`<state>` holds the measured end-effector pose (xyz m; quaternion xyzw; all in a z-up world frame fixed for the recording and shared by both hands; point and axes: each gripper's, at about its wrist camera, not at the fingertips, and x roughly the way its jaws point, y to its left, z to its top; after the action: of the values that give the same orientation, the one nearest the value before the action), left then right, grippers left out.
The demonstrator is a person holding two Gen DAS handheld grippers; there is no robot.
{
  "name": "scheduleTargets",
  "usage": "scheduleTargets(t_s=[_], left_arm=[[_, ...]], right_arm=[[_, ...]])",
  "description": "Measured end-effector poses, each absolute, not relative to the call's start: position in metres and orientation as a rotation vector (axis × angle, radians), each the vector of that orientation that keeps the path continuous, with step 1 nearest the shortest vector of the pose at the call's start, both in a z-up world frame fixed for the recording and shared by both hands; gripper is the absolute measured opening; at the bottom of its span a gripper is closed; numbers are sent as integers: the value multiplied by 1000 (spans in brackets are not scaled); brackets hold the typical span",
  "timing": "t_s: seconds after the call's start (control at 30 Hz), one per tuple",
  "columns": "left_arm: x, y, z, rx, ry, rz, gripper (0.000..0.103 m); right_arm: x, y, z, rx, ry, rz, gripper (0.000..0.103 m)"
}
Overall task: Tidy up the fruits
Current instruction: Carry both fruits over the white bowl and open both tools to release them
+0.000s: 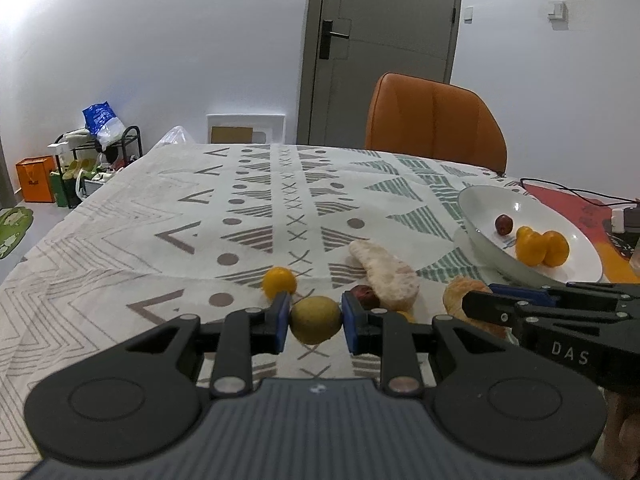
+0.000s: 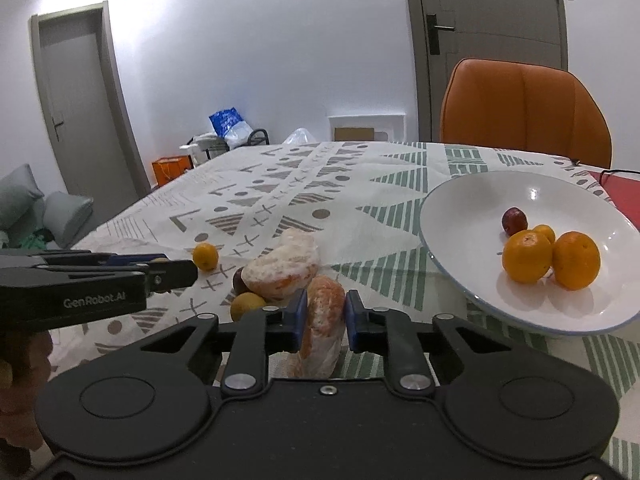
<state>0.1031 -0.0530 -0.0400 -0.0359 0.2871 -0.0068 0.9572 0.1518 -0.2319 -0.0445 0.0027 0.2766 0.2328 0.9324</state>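
A glossy white ceramic-looking bowl sits on matt patterned cloth, behind it a smooth leather-like orange chair.

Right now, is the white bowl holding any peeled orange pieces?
No: the white bowl holds only two whole oranges, a smaller orange fruit behind them and a dark red fruit.

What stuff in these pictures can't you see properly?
- Left wrist view: peeled orange piece, mostly behind the right gripper.
- Left wrist view: dark red fruit, partly behind the left gripper holding the yellow-green fruit.
- Right wrist view: white bowl, cut off at the right edge.
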Motion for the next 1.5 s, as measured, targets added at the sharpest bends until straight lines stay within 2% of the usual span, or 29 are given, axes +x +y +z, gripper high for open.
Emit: scheduleTargets(t_s=[0.77, 1.5], left_arm=[[114, -95, -19, -37, 525, -100, 26], [137, -146, -22, 2, 519, -204, 26]], right_arm=[[146, -271, -15, 64, 457, 403, 18], [157, -320, -20, 112, 441, 290, 18]])
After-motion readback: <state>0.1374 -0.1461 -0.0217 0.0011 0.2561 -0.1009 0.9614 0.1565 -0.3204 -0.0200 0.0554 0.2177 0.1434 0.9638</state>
